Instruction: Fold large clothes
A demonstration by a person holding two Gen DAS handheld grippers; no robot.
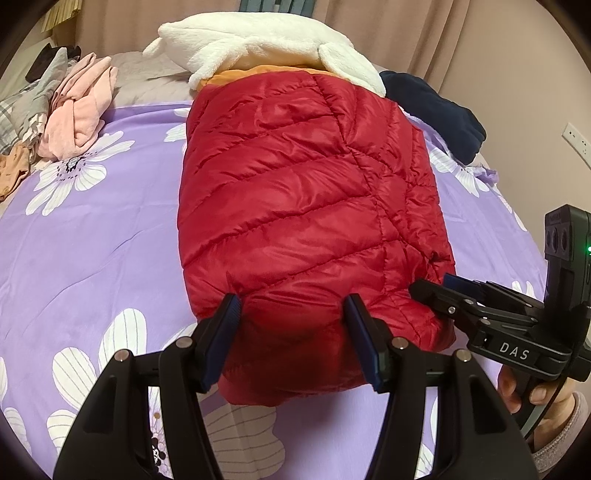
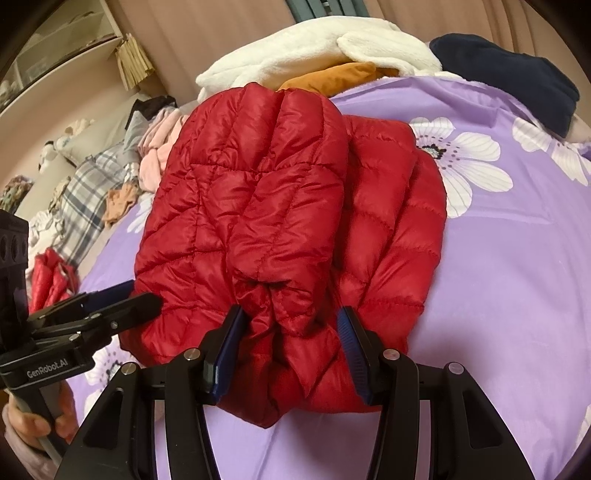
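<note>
Bed w/ purple floral bedspread fills foreground; all positions given rel. to it. Beyond far edge: beige curtains hang floor-ward, w/ a dark teal strip of something at top centre, identity unclear. Right of bed: plain pinkish wall bearing a white socket plate. Left of bed, far corner: shelf unit w/ pale frame, a tasselled straw-coloured item hanging at its end. Lighting: soft, warm, indoor; no source visible.
</note>
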